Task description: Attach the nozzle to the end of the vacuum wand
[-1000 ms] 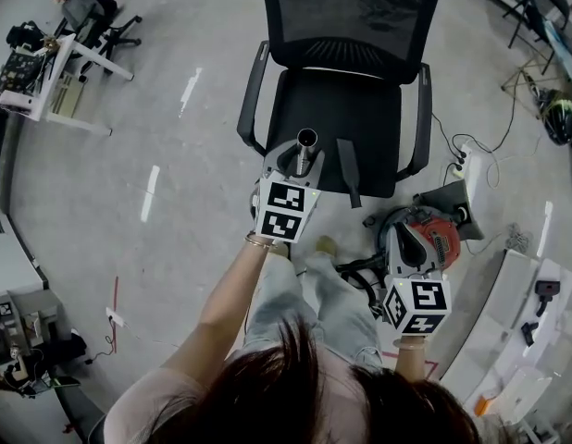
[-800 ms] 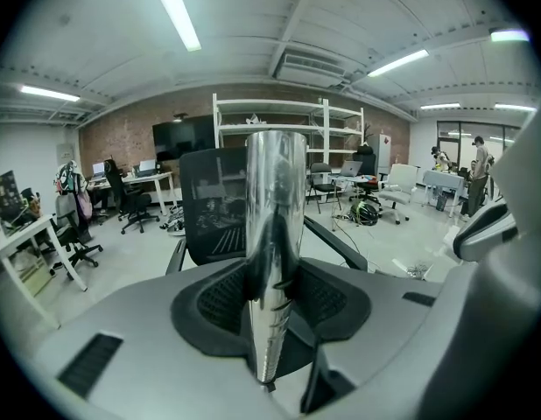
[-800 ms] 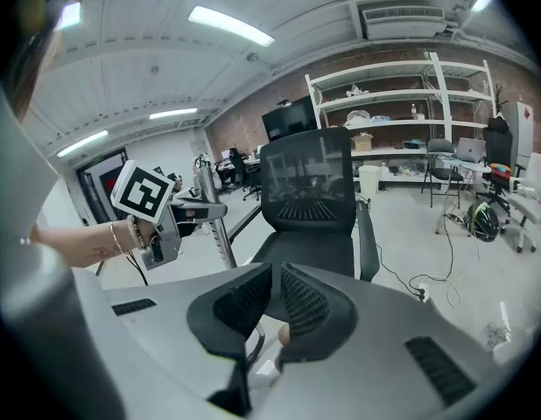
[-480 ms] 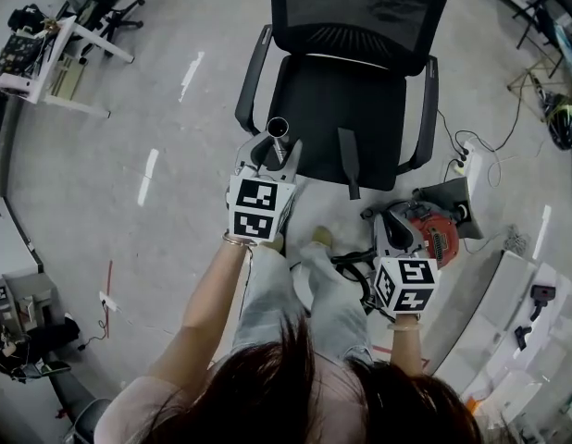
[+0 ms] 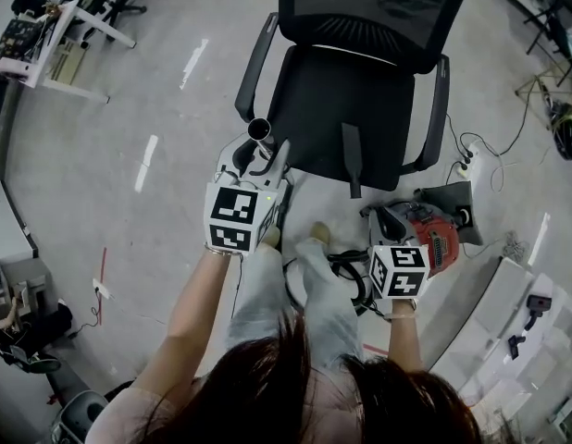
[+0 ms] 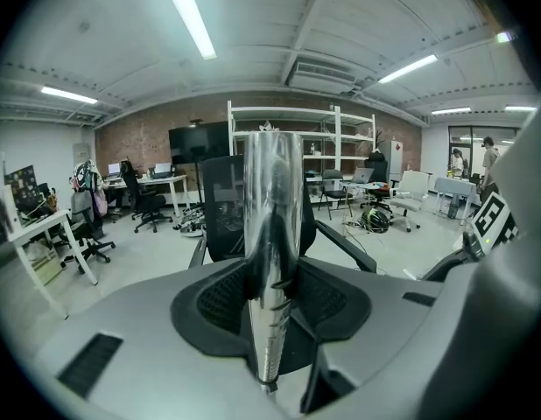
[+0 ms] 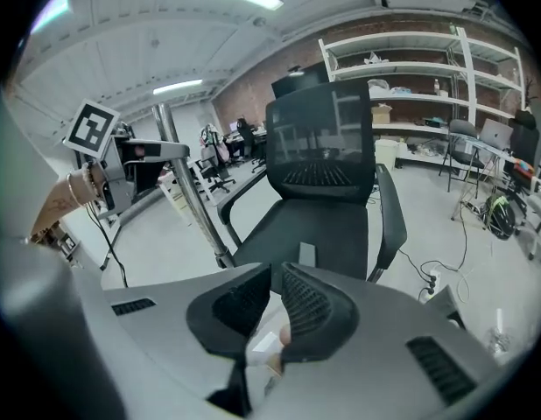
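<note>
Right gripper view has the right gripper (image 7: 275, 274) with its jaws pressed together on nothing I can make out, and straight ahead of them the nozzle (image 7: 306, 254) lies flat on the chair seat (image 7: 340, 221), its long axis running front to back. Off to that gripper's left, the left gripper (image 6: 272, 274) pinches the vacuum wand (image 6: 272, 199) upright, open end up beside the seat's front corner; the free right hand looks the one to fetch the nozzle
</note>
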`<state>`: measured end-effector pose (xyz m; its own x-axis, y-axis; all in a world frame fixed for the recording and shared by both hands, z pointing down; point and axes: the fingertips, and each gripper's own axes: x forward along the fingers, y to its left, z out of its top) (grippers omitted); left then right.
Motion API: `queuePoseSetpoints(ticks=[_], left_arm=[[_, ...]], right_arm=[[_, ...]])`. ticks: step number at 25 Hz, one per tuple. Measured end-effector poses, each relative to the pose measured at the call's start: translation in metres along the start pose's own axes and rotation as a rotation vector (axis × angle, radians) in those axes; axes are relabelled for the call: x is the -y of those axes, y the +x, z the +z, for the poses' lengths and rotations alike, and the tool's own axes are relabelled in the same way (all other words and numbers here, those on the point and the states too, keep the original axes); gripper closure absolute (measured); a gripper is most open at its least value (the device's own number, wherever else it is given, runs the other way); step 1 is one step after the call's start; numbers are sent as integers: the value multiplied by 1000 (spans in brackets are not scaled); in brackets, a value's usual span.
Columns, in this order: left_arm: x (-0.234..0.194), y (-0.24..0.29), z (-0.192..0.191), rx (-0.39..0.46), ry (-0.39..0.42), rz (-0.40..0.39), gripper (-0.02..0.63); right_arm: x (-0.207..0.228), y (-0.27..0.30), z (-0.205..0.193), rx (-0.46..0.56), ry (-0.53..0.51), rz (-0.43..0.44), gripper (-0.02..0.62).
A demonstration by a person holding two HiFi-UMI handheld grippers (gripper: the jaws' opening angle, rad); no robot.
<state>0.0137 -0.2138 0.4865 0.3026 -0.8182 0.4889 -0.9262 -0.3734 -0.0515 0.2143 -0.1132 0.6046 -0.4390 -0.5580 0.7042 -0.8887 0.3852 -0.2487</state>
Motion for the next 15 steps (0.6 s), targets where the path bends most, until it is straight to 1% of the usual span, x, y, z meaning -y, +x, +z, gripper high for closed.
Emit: queuePoseSetpoints(ticks=[7,15], left_arm=[[-11,0,-3,4,-11,6,449],[-19,1,-6,12,-18,7,449]], right_arm=[[8,40,-19,-48,12,23,537],[21,82,-39,-95,33,17,522]])
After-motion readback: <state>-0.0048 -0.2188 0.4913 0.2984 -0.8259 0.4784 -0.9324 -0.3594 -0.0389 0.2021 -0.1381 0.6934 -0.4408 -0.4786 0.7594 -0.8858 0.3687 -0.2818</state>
